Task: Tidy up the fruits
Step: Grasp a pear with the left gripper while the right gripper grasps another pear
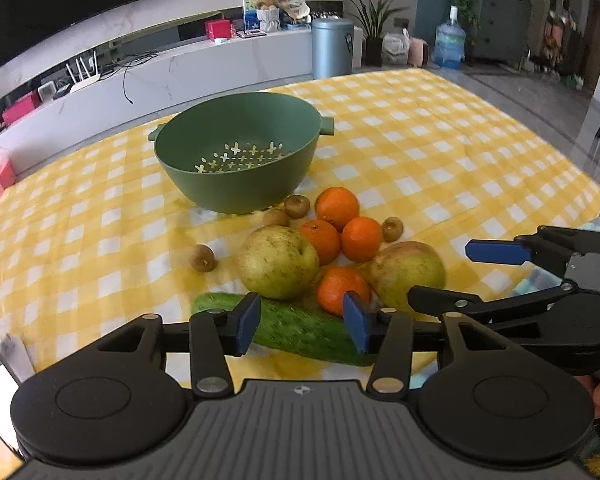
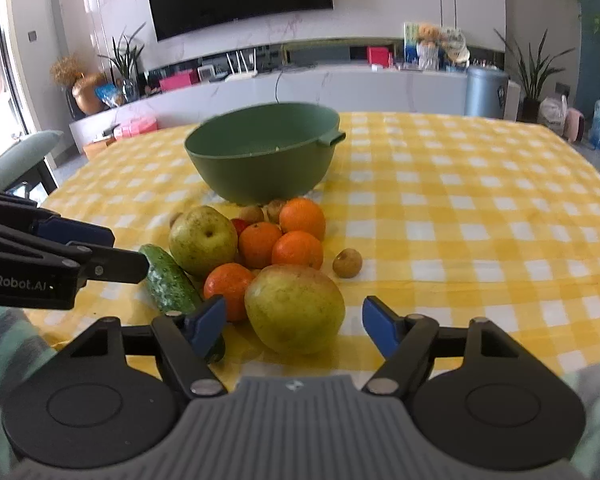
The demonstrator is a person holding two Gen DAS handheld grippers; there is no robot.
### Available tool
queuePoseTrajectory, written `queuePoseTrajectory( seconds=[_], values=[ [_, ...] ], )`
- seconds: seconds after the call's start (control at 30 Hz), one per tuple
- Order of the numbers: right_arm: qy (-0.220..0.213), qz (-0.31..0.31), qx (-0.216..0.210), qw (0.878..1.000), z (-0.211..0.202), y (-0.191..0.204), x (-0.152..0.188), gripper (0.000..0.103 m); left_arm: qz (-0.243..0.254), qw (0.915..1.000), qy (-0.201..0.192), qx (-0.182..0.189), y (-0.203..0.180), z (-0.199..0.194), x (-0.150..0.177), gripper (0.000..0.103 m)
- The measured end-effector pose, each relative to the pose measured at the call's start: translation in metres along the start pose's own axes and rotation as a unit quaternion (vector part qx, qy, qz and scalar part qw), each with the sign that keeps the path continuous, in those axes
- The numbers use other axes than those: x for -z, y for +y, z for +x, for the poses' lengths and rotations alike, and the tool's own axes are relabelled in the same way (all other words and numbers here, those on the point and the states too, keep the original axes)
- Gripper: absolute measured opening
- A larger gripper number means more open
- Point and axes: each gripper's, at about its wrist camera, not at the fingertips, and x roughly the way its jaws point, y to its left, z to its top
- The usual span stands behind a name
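A pile of fruit lies on the yellow checked cloth [image 1: 440, 152] in front of an empty green colander bowl [image 1: 236, 152]: two yellow-green pears [image 1: 278, 262], several oranges [image 1: 336, 206], several small brown fruits [image 1: 203, 257] and a cucumber [image 1: 296, 328]. My left gripper [image 1: 302, 322] is open, its blue pads on either side of the cucumber, just above it. My right gripper [image 2: 296, 324] is open around the near pear [image 2: 294, 308]. It shows at the right of the left wrist view [image 1: 496, 272]. The bowl [image 2: 262, 152] stands behind the pile.
A TV, a white cabinet [image 1: 204, 72] with small items, a grey bin [image 1: 332, 46], plants and a water jug stand behind the table. A green chair [image 2: 20, 160] is at the table's left. The cloth stretches bare to the right of the pile.
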Motion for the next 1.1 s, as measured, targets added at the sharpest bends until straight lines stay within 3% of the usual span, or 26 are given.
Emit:
queuePoseTrajectory(
  seconds=[0.13, 0.27, 0.57, 0.7, 1.1],
  values=[
    [0.019, 0.014, -0.008, 1.000, 0.017, -0.005, -0.004, 0.072, 0.017, 0.9998, 0.009, 0.001, 0.006, 0.017, -0.006, 0.062],
    [0.041, 0.049, -0.021, 0.998, 0.032, -0.014, -0.006, 0.072, -0.010, 0.9998, 0.009, 0.015, 0.018, 0.032, -0.011, 0.068],
    [0.072, 0.079, -0.038, 0.994, 0.053, -0.018, -0.007, 0.073, -0.063, 0.9971, 0.012, 0.041, 0.036, 0.052, -0.012, 0.069],
    [0.073, 0.082, -0.046, 0.993, 0.056, -0.020, -0.007, 0.067, -0.079, 0.9956, 0.011, 0.049, 0.040, 0.056, -0.013, 0.070],
    [0.061, 0.103, -0.025, 0.993, 0.052, -0.028, -0.005, 0.066, -0.142, 0.9886, 0.017, 0.047, 0.051, 0.071, -0.016, 0.078]
  ],
)
